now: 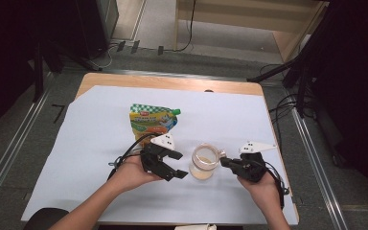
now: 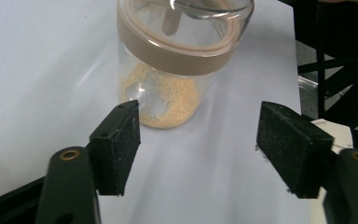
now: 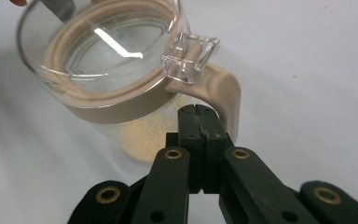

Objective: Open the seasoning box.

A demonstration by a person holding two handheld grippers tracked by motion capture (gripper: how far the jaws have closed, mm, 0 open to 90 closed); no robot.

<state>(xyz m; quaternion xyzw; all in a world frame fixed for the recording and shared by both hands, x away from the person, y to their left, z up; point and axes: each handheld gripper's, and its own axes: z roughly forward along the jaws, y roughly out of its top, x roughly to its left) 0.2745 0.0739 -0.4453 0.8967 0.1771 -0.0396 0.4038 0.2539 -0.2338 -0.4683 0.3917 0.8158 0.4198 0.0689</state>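
A clear glass jar (image 1: 204,160) with a beige collar stands on the white sheet, a layer of yellowish grains at its bottom. In the left gripper view the jar (image 2: 177,60) is just ahead of my left gripper (image 2: 198,140), whose jaws are open and apart from the glass. From the high view, my left gripper (image 1: 179,165) sits to the jar's left and my right gripper (image 1: 224,162) to its right. My right gripper (image 3: 198,116) is shut with nothing between its jaws. Its tips lie against the jar (image 3: 107,74), below the clear lid tab (image 3: 189,56) and beside the beige handle (image 3: 226,93).
A yellow and green spouted pouch (image 1: 151,122) lies flat behind the left gripper. The white sheet (image 1: 91,158) covers most of the wooden table (image 1: 172,81). Black stands and cables surround the table on the floor.
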